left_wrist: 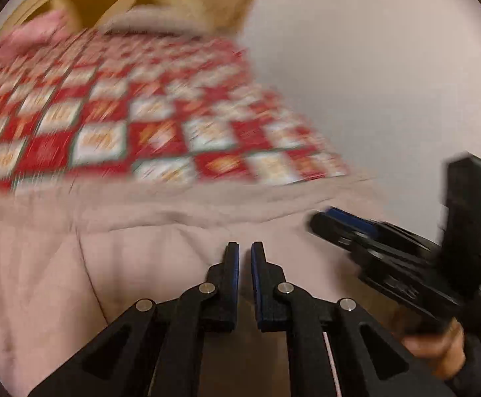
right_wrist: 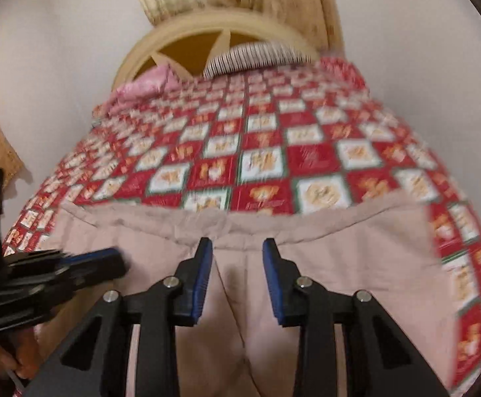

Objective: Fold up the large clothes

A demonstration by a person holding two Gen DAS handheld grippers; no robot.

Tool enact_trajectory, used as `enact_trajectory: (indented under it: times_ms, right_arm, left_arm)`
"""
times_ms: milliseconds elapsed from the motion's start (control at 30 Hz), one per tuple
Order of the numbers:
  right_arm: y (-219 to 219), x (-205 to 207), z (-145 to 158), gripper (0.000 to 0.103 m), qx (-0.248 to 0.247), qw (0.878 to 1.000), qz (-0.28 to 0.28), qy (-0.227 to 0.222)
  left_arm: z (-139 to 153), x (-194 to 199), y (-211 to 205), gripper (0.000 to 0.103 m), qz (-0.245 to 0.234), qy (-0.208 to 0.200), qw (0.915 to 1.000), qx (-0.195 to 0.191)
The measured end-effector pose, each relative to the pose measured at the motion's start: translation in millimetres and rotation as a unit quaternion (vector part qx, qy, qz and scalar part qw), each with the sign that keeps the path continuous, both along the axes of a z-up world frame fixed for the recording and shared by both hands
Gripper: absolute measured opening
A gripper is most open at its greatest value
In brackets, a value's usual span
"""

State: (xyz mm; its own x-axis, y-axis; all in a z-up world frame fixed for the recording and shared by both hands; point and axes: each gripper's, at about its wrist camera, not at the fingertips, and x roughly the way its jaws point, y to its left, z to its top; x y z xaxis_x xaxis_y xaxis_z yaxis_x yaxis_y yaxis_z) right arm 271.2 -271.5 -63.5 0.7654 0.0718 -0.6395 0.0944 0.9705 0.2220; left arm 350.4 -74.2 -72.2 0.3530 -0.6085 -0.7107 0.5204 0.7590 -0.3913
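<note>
Red-checked bedspread (right_wrist: 263,165), pale trousers (right_wrist: 339,264) atop; left hand-held gripper (left_wrist: 245,248) clenched, right hand-held gripper (right_wrist: 237,248) released

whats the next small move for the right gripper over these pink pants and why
Probably lower the right gripper onto the waistband edge of the pink pants and close. Its jaws stand apart with nothing between them, just short of that edge, and the pants lie flat on the checked bedspread.
</note>
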Motion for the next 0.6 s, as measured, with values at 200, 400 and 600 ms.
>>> enact_trajectory:
  times_ms: [200,400,600]
  right_arm:
    - [3,5,-45,0.035,0.010,0.999,0.014,-0.039]
    - [-5,18,-58,0.034,0.049,0.998,0.034,-0.025]
    - [-9,20,-61,0.033,0.065,0.997,0.025,-0.018]
  left_arm:
    - [-47,1,49,0.006,0.056,0.005,0.9909,-0.123]
    - [-56,13,52,0.002,0.067,0.020,0.9878,-0.139]
    - [-56,13,47,0.002,0.070,0.016,0.9911,-0.112]
